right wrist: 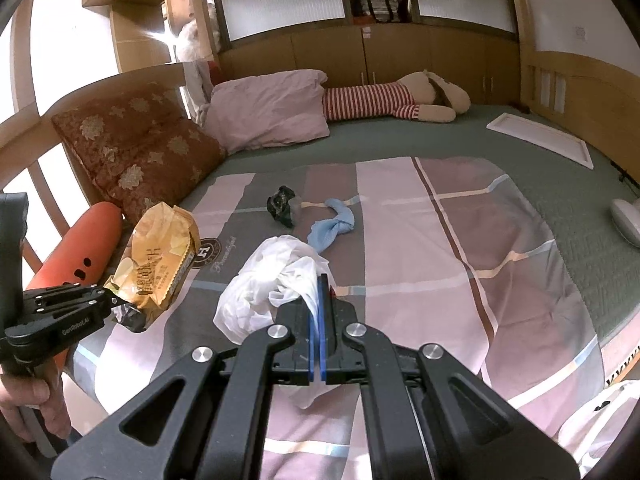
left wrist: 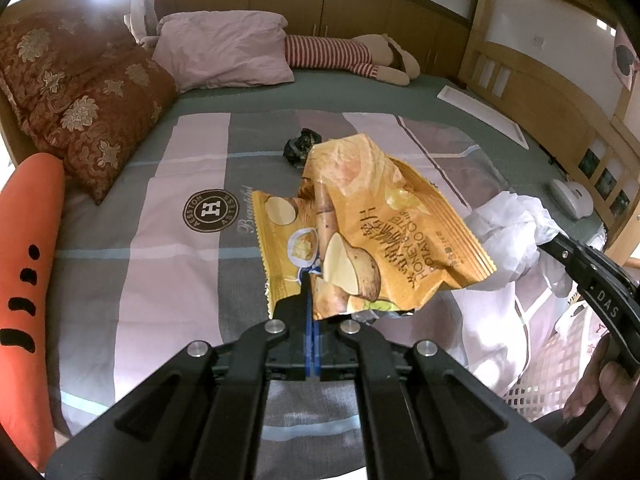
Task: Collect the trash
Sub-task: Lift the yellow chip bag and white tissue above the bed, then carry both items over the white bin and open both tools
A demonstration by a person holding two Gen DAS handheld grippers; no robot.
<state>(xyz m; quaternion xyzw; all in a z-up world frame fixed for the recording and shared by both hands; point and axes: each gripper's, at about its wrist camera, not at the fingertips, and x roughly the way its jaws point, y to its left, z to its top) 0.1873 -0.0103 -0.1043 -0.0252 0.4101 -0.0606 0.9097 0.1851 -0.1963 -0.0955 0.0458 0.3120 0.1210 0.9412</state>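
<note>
My left gripper (left wrist: pixel 310 292) is shut on the lower edge of a crumpled yellow potato chip bag (left wrist: pixel 380 232), held up above the striped quilt (left wrist: pixel 160 280). The same chip bag (right wrist: pixel 160 256) and left gripper (right wrist: pixel 114 300) show at the left of the right wrist view, with a dark scrap (right wrist: pixel 130 316) hanging under the bag. My right gripper (right wrist: pixel 322 286) is shut on a white plastic bag (right wrist: pixel 272 276), which hangs bunched in front of it. A crumpled black wrapper (right wrist: pixel 284 206) and a twisted blue cloth (right wrist: pixel 334 226) lie on the quilt further back.
A brown floral cushion (right wrist: pixel 140 156), a pink pillow (right wrist: pixel 272 112) and a striped plush toy (right wrist: pixel 372 100) lie toward the back. An orange plush (left wrist: pixel 28 260) stands at the left edge. A white flat frame (right wrist: pixel 540 136) and a white device (right wrist: pixel 626 220) are on the right. Wooden rails surround the bed.
</note>
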